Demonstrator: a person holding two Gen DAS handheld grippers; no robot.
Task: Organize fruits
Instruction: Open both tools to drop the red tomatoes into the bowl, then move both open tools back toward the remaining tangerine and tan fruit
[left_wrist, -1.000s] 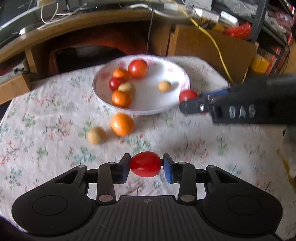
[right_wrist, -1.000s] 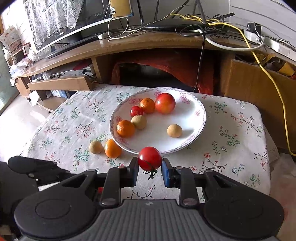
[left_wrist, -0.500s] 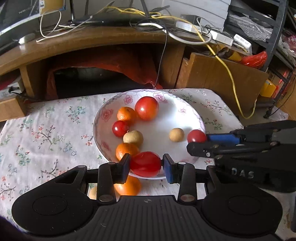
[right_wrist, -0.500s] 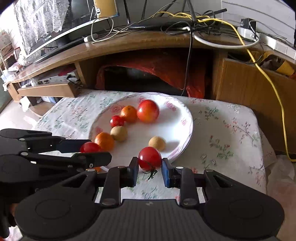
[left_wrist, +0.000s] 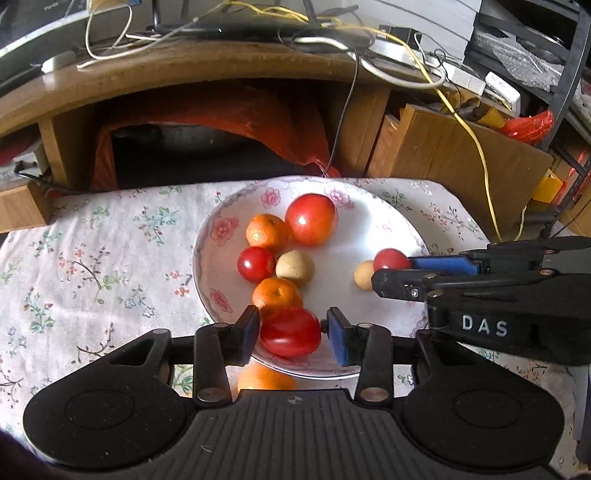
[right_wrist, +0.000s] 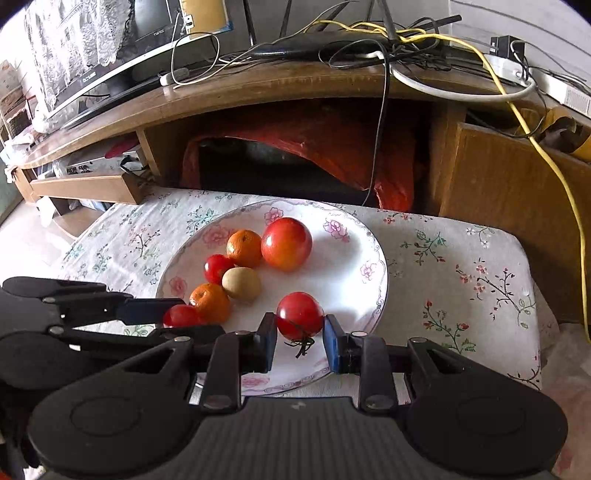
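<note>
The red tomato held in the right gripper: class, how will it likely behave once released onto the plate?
The red tomato is round and smooth, so it may roll across the glossy plate. It looks soft-skinned, so the right gripper should squeeze gently. The raised rim would probably stop it.

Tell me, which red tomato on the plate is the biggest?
The big tomato at the far side of the plate, touching an orange. The small red one beside them and the two in the grippers are clearly smaller.

Left tongs (left_wrist: 290, 332), right tongs (right_wrist: 300, 334): both clamped.
</note>
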